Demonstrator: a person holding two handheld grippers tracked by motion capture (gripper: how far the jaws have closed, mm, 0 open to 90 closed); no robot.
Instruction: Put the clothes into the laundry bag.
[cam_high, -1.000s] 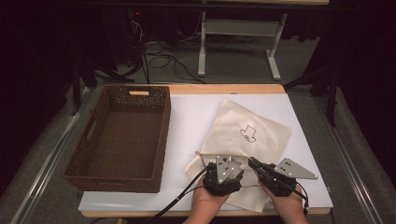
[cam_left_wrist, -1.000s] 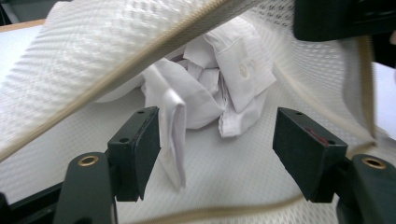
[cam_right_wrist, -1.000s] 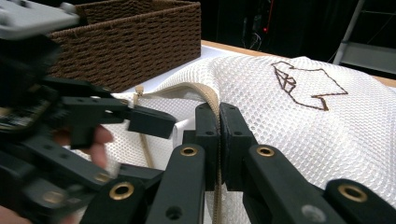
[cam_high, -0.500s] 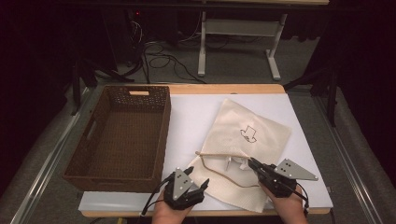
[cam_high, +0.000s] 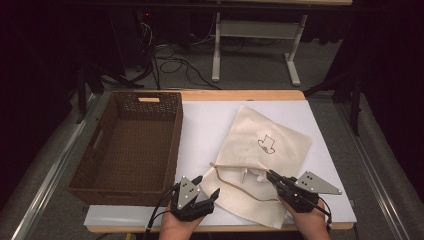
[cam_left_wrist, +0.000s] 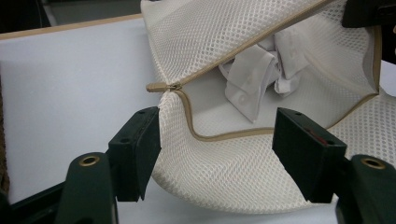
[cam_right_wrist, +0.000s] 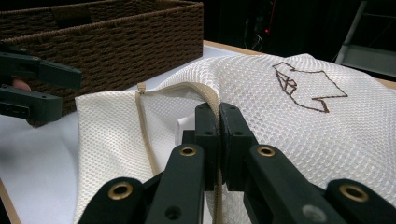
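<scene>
Gaping mesh bag (cam_high: 260, 150), unzipped; white shirt (cam_left_wrist: 254, 77) inside; right tongs (cam_right_wrist: 218, 116) pinching hem

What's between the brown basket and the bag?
Bare white table top lies between the wicker basket and the mesh bag in the high view. Nearer the person, the open left tongs sit in that gap.

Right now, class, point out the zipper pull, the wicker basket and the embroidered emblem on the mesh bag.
zipper pull (cam_left_wrist: 158, 87), left gripper view, on its tan tab.
wicker basket (cam_high: 127, 186), high view, on its near wall.
embroidered emblem (cam_right_wrist: 306, 86), right gripper view, on its stitched outline.
</scene>
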